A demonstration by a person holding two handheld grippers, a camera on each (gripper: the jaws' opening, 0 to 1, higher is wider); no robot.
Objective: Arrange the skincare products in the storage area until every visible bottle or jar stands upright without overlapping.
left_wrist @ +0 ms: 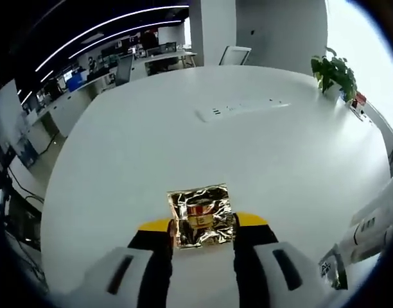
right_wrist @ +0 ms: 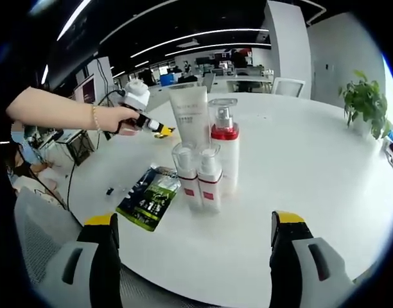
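Note:
A gold foil packet (left_wrist: 200, 217) with a small jar printed on it sits between the yellow-tipped jaws of my left gripper (left_wrist: 203, 223), which is shut on it above the white table (left_wrist: 183, 147). In the right gripper view a hand holds that left gripper (right_wrist: 159, 129) at the far left. My right gripper (right_wrist: 193, 224) stands wide open before a cluster of upright products: a white tube (right_wrist: 190, 115), a red-banded pump bottle (right_wrist: 223, 144) and two small clear-capped bottles (right_wrist: 185, 173) (right_wrist: 209, 176). A green and black sachet (right_wrist: 148, 197) lies flat beside them.
A potted plant (right_wrist: 363, 102) stands at the table's far right edge, and a white power strip (left_wrist: 241, 109) lies across the middle. White bottles (left_wrist: 376, 218) show at the right edge of the left gripper view. A chair (right_wrist: 289, 86) stands behind the table, with office desks beyond.

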